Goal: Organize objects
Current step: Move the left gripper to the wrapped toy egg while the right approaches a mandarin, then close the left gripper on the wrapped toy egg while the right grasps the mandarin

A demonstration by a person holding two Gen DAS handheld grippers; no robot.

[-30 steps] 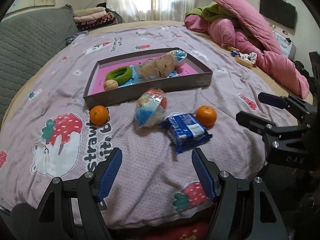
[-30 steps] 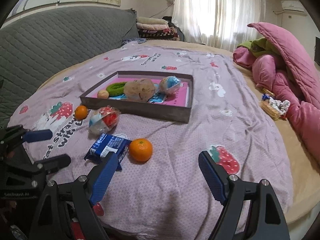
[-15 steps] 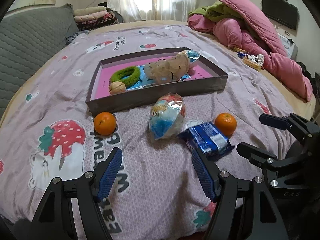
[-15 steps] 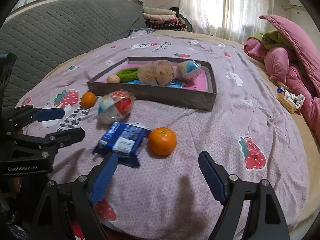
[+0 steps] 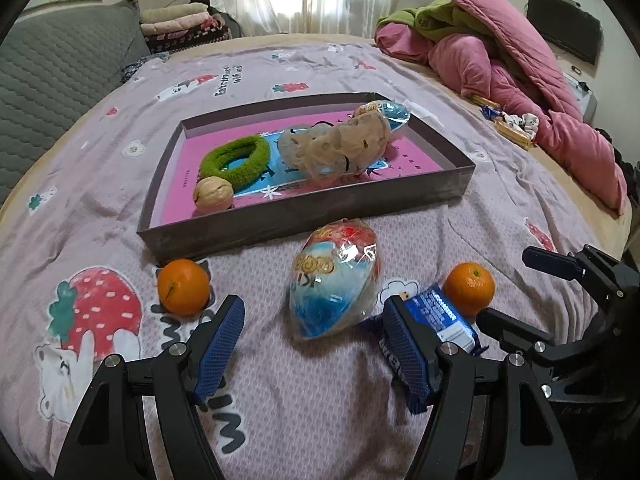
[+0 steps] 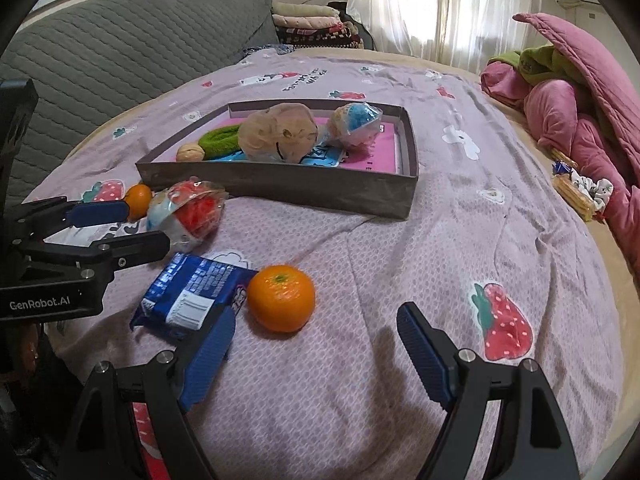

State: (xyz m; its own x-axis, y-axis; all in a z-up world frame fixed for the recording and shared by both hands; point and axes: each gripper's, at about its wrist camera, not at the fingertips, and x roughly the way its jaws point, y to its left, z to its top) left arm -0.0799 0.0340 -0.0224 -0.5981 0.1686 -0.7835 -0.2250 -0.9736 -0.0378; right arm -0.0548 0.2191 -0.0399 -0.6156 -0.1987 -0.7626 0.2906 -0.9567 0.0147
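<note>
A shallow grey box with a pink floor lies on the bedspread, holding a green ring, a walnut, a beige net bag and a wrapped toy. In front of it lie a wrapped egg-shaped toy, a blue biscuit packet and two oranges. My left gripper is open just short of the egg toy. My right gripper is open just short of the right orange.
A heap of pink and green quilts fills the far right of the bed. Small snacks lie beside it. A grey padded headboard runs along the left, with folded blankets behind.
Both grippers have come forward and lower over the bed. The egg toy now sits close before the left jaws, the orange close before the right ones. Nothing on the bed has moved.
</note>
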